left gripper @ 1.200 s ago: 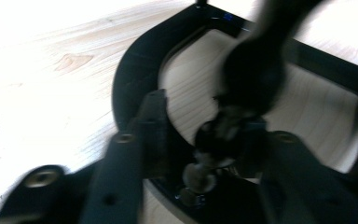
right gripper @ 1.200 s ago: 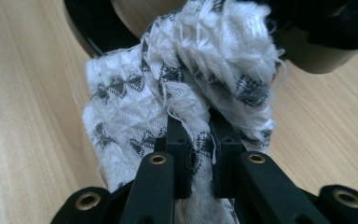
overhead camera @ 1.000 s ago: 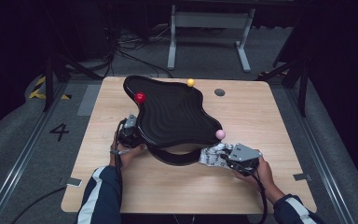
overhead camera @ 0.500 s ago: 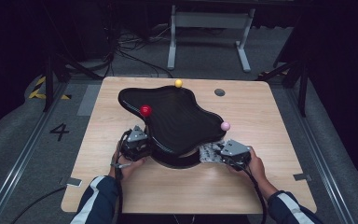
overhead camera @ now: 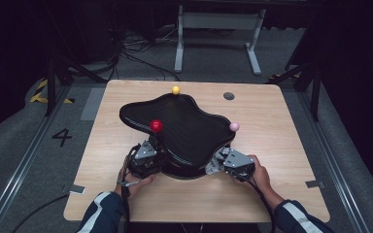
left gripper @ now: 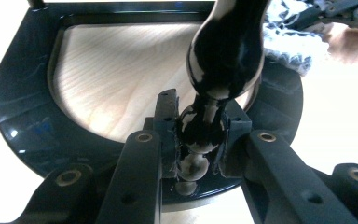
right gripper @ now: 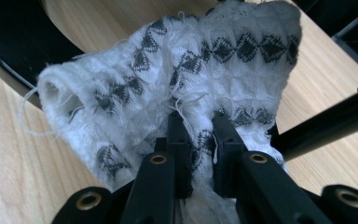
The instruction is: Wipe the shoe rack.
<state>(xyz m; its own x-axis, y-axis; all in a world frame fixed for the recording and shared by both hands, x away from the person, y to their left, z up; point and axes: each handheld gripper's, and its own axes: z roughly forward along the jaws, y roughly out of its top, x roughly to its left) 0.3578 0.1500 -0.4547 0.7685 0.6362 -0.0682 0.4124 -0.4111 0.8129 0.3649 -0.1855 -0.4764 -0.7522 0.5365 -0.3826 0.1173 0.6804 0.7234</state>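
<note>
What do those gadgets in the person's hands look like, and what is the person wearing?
Each hand holds a chunky device: the left gripper and right gripper have dark bodies with grey angular plates on top. Up close, their two black jaws rise from bars with brass-coloured rivets. A thin dark cable trails from each. The sleeves are dark blue with white stripes.

Right gripper (right gripper: 199,140) has its jaws pinched on a white knit cloth (right gripper: 177,79) (black diamond pattern). Wooden table (right gripper: 14,177) underneath, with a black ring base (right gripper: 14,37) behind.
</note>
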